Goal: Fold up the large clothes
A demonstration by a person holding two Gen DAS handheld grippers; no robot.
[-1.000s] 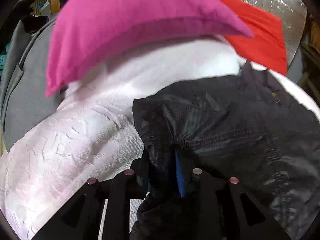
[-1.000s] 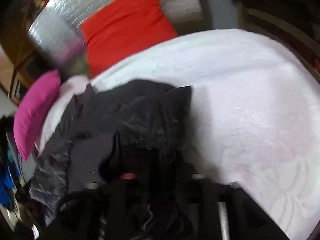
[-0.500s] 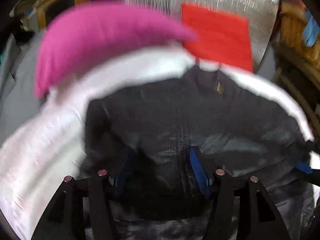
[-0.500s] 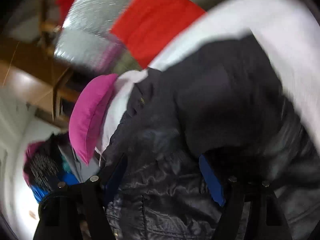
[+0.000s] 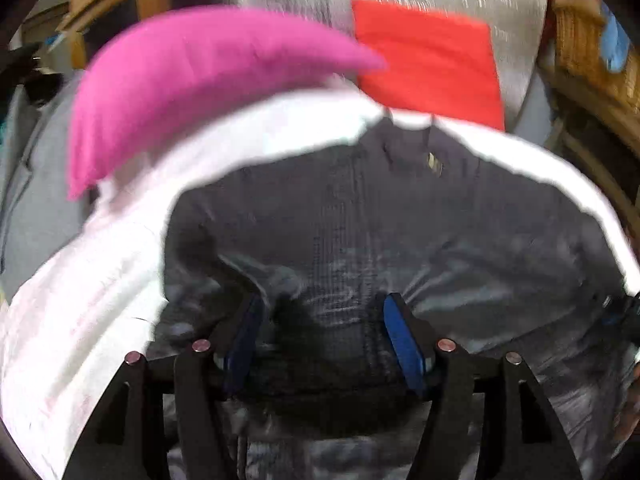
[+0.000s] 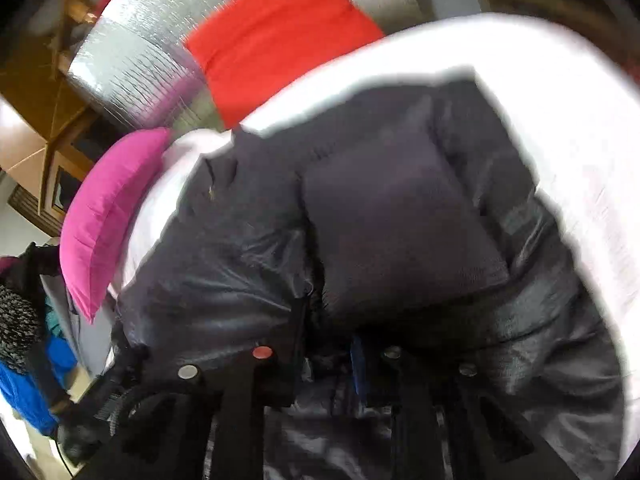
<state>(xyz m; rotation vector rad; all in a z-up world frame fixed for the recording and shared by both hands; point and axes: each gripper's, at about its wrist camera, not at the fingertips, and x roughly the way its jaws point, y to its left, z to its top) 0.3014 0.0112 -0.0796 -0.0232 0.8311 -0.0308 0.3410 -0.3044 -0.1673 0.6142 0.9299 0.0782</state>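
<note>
Fold judged early to midway: 1 large dark padded jacket of shiny quilted fabric [image 5: 400,220] spread on the white textured bed cover [image 5: 92,300], collar end toward the pillows, 1 panel or sleeve [image 6: 400,232] already laid over the body on the right-hand side. Left side not visibly folded in; bottom-to-top fold not yet done; surface creased. Left tool [image 5: 320,332] about half open, jaws just opened further, blue pads [image 5: 402,340] standing apart over the jacket fabric, no pinch seen. Right tool [image 6: 328,356] nearly closed, jaws just closed further, gathered on a bunch of jacket fabric near the hem; grip judged, contact partly hidden. Count: 1 jacket, 2 tools, 1 magenta pillow [image 5: 192,80], 1 red cushion [image 5: 432,60], 1 silver quilted headboard panel [image 6: 140,60], 1 bed cover.
</note>
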